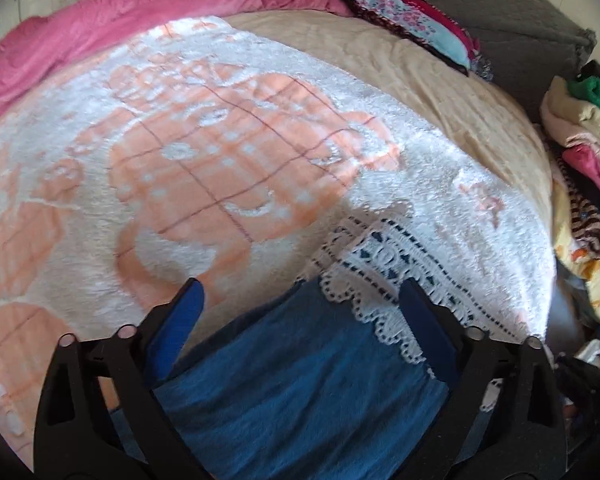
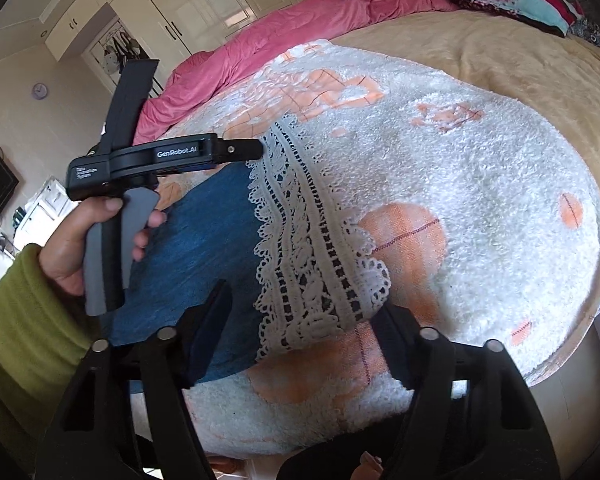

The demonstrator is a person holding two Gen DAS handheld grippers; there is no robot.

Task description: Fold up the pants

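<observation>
both claws, left claw (image 1: 300, 304) and right claw (image 2: 300, 312), released over the pants (image 2: 204, 248).

Pants (image 2: 204, 240) on blanket (image 2: 460, 200)

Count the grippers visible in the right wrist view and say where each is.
2. The right gripper fills the bottom edge, its jaws straddling the lace hem of the blue pants. The left gripper is at left, held by a hand over the pants.

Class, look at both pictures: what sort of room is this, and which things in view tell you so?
Most likely a bedroom: a bed with a pink duvet and fitted wardrobes behind.
</observation>
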